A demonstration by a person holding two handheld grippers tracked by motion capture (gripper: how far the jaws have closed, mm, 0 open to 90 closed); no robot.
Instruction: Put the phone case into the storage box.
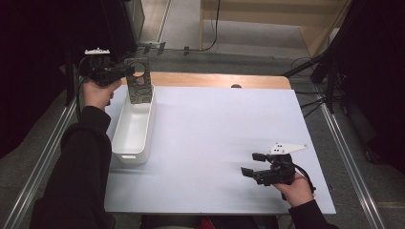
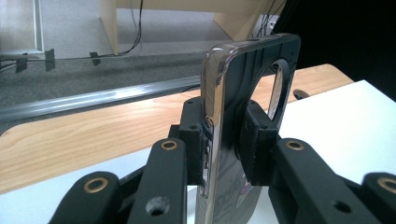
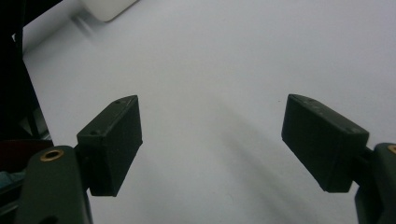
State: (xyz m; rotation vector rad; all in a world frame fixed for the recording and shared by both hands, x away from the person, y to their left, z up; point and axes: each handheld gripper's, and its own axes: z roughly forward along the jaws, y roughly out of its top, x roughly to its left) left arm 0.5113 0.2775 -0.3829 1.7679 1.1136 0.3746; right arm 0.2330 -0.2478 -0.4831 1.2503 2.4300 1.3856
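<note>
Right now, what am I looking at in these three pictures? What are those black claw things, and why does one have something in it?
A person sits at a table with a white top and holds a tool in each hand. Each tool is a black two-jaw gripper, like a pair of tongs.

The big picture comes from a camera above the table. The other two come from small cameras riding on the grippers, looking along the jaws.

The left gripper is squeezed shut on a dark, patterned phone case with a round hole, held upright over the far end of a long white plastic bin. Its own camera shows the case's shiny edge pinched between the pads.

The right gripper hovers low near the table's right side, jaws open and holding nothing.
</note>
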